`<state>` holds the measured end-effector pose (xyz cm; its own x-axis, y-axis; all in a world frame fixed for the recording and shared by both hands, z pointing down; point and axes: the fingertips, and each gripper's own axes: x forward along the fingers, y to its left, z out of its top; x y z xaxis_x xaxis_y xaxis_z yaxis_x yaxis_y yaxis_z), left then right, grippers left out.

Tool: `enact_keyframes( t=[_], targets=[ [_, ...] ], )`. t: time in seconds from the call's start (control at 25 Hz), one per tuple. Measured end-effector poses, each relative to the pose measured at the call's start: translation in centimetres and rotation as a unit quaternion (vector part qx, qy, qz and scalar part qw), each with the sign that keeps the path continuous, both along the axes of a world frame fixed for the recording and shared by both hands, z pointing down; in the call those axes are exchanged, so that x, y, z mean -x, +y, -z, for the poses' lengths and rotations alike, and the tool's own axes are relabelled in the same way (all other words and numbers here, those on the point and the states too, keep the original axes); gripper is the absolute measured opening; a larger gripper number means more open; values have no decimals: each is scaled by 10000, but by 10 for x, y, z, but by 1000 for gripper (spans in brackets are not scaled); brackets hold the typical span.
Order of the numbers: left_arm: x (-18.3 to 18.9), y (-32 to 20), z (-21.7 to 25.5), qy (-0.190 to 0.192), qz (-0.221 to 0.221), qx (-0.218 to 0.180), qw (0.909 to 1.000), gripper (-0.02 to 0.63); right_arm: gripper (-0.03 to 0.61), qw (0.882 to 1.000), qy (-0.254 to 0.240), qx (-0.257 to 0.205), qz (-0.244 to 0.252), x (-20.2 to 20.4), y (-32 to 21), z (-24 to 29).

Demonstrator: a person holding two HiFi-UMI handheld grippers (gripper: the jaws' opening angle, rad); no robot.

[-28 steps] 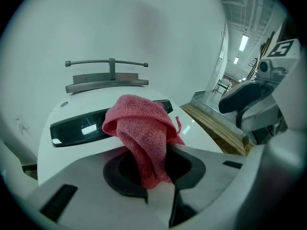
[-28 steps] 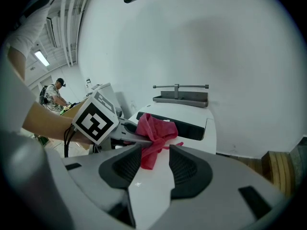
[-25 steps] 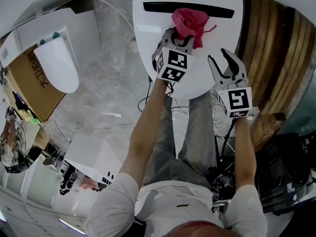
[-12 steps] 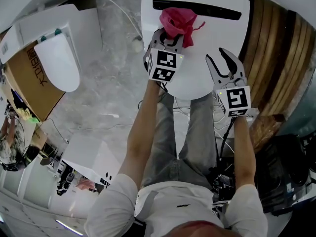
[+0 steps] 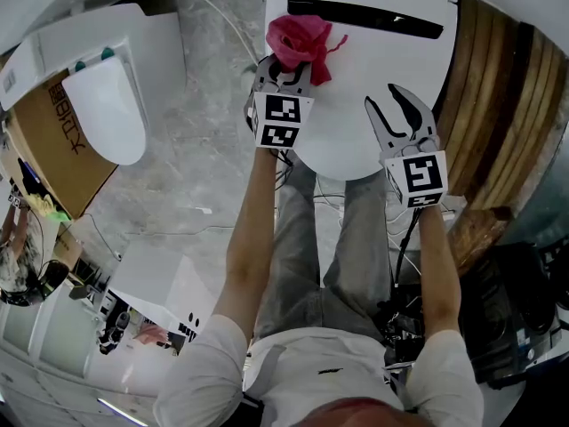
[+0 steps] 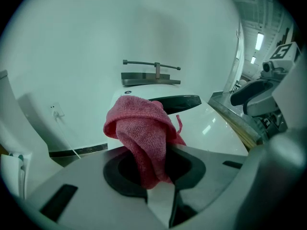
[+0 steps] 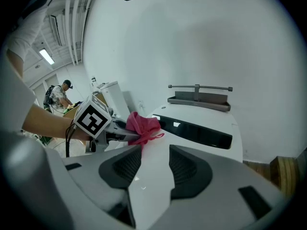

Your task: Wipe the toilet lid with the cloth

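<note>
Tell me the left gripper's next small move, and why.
Probably sweep the cloth rightward across the toilet lid: the left gripper is shut on it at the lid's far-left edge beside the dark strip, with bare white surface to its right.

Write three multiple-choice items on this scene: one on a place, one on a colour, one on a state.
1. Where is the cloth?
A. on the floor
B. at the toilet lid, in the left gripper
C. in a cardboard box

2. What colour is the cloth?
A. blue
B. pink-red
C. yellow

3. How is the right gripper?
A. shut on the cloth
B. shut on a cable
C. open, empty

Answers:
1 B: the left gripper view shows it clamped in the jaws, with the lid beyond.
2 B: it is pink-red in every view.
3 C: its jaws stand apart, with only bare lid between them.
</note>
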<state>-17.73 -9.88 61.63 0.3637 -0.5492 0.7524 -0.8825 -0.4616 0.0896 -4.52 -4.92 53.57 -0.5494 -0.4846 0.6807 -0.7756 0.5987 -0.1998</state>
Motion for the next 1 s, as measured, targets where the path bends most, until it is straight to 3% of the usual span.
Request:
enact_keyframes(
  t=[0.68, 1.0],
  targets=[
    [97, 20, 6, -578, 573, -35, 9967, 109, 192, 9990, -285, -38, 354, 72, 6, 13],
    [137, 30, 14, -1249, 664, -179, 9898, 109, 192, 9990, -273, -50, 352, 73, 11, 12]
  ],
)
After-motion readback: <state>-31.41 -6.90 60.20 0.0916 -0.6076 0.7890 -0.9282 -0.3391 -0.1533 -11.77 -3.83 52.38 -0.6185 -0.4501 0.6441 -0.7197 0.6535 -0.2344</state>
